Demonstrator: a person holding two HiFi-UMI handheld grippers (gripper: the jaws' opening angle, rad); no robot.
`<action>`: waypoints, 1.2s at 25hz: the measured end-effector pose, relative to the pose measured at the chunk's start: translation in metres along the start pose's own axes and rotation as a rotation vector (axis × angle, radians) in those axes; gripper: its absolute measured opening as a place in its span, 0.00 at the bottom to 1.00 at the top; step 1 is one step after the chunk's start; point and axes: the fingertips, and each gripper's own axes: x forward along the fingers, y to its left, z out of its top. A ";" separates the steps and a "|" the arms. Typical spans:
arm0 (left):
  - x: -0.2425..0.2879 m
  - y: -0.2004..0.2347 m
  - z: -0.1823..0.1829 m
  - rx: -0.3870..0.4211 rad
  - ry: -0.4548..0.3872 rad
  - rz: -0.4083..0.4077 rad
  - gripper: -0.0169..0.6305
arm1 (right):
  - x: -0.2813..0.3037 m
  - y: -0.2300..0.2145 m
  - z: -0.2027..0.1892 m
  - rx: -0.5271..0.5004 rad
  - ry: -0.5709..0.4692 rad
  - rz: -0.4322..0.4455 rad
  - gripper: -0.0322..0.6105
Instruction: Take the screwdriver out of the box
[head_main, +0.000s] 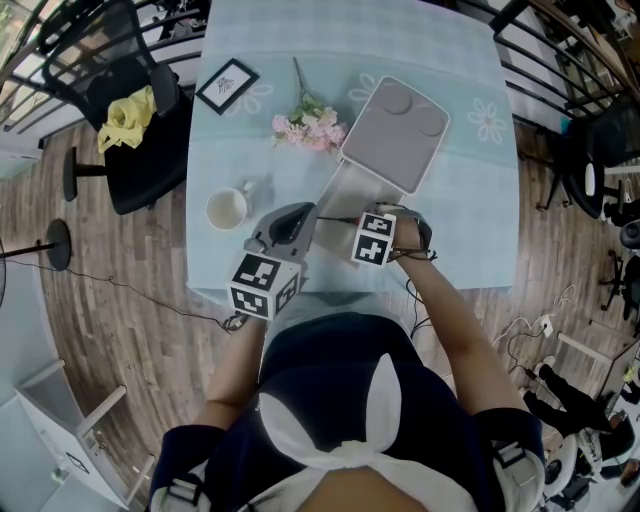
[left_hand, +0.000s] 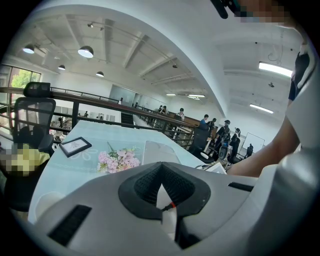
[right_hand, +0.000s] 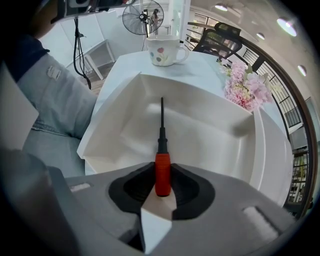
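Note:
An open white box (head_main: 345, 180) lies on the pale table, its grey lid (head_main: 395, 130) folded back. In the right gripper view a screwdriver (right_hand: 162, 170) with a red handle and a thin black shaft lies on the box floor (right_hand: 210, 130). My right gripper (right_hand: 162, 189) points straight down into the box, its pads pressed on both sides of the red handle. In the head view it (head_main: 398, 222) sits over the box's near right part. My left gripper (head_main: 297, 218) rests by the box's near left edge. Its pads (left_hand: 145, 185) meet, with nothing seen between them.
A white mug (head_main: 228, 208) stands left of the box. Pink flowers (head_main: 310, 128) and a small framed picture (head_main: 227, 85) lie farther back. A black chair with a yellow cloth (head_main: 125, 118) stands by the table's left side. The person's lap is at the table's near edge.

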 end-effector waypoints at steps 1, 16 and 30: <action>0.000 0.000 0.001 0.000 -0.001 0.001 0.05 | -0.001 0.001 0.000 -0.003 -0.002 0.001 0.20; 0.003 -0.002 0.004 0.003 0.002 0.003 0.05 | -0.024 -0.001 -0.002 -0.032 -0.038 -0.032 0.20; -0.001 -0.004 0.004 0.003 0.001 0.015 0.05 | -0.061 0.001 0.000 0.056 -0.152 -0.069 0.20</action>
